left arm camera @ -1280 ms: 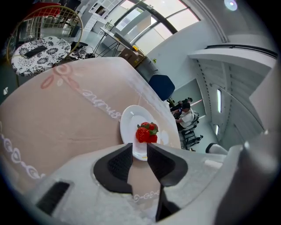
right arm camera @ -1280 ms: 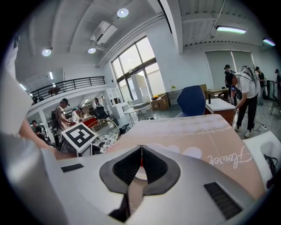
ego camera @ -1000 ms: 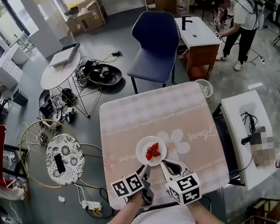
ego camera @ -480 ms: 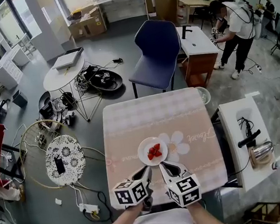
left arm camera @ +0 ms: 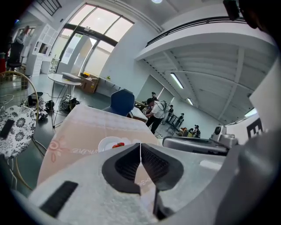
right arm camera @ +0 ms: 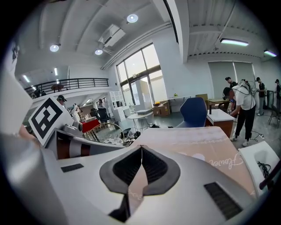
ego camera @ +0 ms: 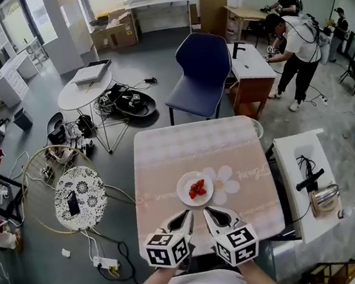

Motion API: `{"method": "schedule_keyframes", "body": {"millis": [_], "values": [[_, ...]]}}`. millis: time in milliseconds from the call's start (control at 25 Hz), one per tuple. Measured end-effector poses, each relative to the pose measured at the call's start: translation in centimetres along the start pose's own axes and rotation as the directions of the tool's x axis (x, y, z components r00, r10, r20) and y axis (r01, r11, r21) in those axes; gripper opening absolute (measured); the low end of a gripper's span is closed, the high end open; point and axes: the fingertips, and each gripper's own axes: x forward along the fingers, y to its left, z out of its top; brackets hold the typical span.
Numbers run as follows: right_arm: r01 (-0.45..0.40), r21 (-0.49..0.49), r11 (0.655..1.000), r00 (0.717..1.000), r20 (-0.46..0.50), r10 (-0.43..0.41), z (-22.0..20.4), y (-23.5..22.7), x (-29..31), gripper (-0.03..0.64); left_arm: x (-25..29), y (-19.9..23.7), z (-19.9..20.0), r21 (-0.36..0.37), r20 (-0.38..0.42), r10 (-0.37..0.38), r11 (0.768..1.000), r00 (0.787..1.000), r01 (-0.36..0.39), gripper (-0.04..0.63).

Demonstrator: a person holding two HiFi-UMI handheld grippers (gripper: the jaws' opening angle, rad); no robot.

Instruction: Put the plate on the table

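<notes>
One plate (ego camera: pixel 195 188) sits flat on the table (ego camera: pixel 166 152), a little nearer the person than its middle, just beside a white flower printed on the pinkish cloth. It holds a small heap of red strawberries (ego camera: pixel 197 189), too small to count. There are two grippers, both low over the near edge of the table. The left gripper (ego camera: pixel 188 214) and the right gripper (ego camera: pixel 207 211) lie side by side, their tips angled in toward each other and pointing at the plate, near it but not touching. Each carries one marker cube, the left cube (ego camera: pixel 168 248) and the right cube (ego camera: pixel 237 243), set toward the person, whose two forearms come up from the bottom edge of the head view. The left gripper (left arm camera: pixel 140 151) has its jaws pressed together tip to tip with nothing between them, and the plate (left arm camera: pixel 107 143) shows beyond them on the cloth. The right gripper (right arm camera: pixel 142 151) is likewise closed on nothing, with bare cloth ahead of it. One blue chair (ego camera: pixel 199 70) stands at the far side of the table. Two people (ego camera: pixel 292 48) stand well apart from it at the upper right, by a desk.
</notes>
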Motion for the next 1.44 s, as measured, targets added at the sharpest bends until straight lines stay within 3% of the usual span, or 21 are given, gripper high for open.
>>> {"method": "schedule_keyframes", "body": {"millis": [400,800,1440], "values": [[0.009,0.0,1.0,1.0,0.02,-0.009,-0.5,3.6,-1.8,0.003,-3.2,-1.2,-0.4,0.109,0.004,-0.042,0.993,0.999,0.042,0.006],[0.032,-0.018,0.999,0.999,0.032,-0.031,-1.1,5.6,-3.1,0.003,-5.1,-1.8,-0.9,0.162,0.002,-0.053,0.985,0.999,0.052,0.005],[0.077,-0.017,0.997,0.996,0.046,-0.076,-2.0,7.4,-5.0,0.003,-7.0,-2.8,-2.6,0.187,-0.023,-0.084,0.978,0.996,0.087,0.005]]}}
